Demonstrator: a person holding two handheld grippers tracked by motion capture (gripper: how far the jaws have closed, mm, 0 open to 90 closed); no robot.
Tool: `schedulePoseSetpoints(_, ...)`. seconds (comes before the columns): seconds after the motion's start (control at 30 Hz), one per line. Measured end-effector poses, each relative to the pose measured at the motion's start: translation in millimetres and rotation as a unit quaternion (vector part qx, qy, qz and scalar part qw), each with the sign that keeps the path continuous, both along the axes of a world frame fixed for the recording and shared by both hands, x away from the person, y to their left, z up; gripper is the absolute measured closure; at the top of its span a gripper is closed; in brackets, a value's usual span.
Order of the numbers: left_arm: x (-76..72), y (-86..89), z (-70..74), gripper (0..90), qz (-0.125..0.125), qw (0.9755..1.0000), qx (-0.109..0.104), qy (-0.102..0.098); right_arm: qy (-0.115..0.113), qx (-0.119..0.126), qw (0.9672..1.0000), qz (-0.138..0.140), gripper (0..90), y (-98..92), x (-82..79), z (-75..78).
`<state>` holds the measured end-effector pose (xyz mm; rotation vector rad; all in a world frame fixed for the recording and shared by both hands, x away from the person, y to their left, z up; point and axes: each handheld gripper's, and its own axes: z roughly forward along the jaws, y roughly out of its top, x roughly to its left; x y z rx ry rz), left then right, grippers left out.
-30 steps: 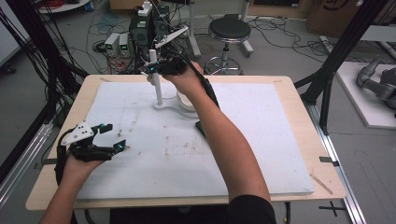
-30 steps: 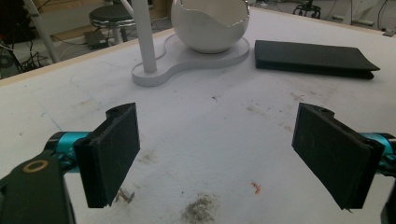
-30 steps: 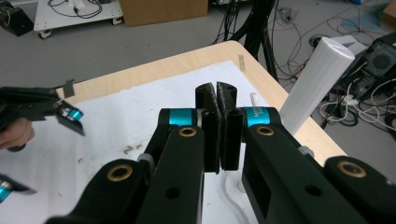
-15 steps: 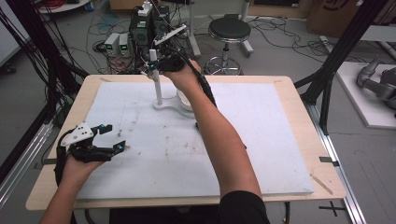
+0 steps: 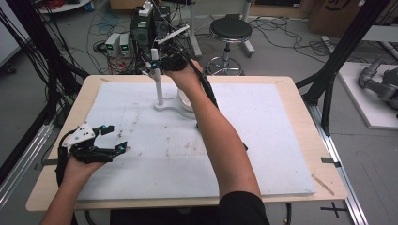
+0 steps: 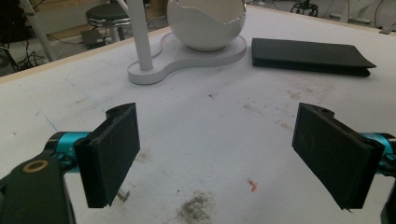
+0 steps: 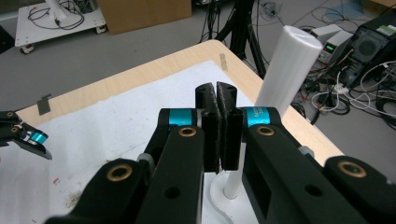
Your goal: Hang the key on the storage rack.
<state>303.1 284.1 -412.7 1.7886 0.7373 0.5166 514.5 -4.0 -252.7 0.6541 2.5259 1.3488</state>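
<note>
A white stand (image 5: 165, 107) sits at the far middle of the white mat, with a thin upright post (image 5: 158, 84) and a broken-egg-shaped white cup (image 6: 205, 23) on its base. My right gripper (image 5: 154, 60) is up at the top of the post (image 7: 289, 65). Its jaws are shut, pad against pad, with nothing visible between them (image 7: 217, 116), and the post stands just beside the right jaw. My left gripper (image 5: 116, 138) rests near the mat's left front. It is open wide and empty (image 6: 219, 140), and it faces the stand.
A flat black pad (image 6: 310, 56) lies on the mat to the right of the stand, partly under the person's right forearm (image 5: 220, 140). The mat (image 5: 272, 140) is stained in places. Beyond the table's far edge are a stool (image 5: 230, 30) and electronics boxes (image 5: 145, 28) with cables.
</note>
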Motion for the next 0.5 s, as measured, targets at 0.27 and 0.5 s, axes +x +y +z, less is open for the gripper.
schedulePoseSetpoints(0.27, 0.2, -1.4, 0.0, 15.0, -0.003, 1.0000, 0.002, 0.000, -0.006, 0.003, 0.9999, -0.008, 90.0, -3.1, -1.0, 0.1)
schedulePoseSetpoints(0.5, 1.0, -2.0, -0.6, 15.0, -0.003, 1.0000, 0.001, 0.002, -0.032, 0.006, 0.9993, -0.021, 72.5, -13.1, -12.2, 8.1)
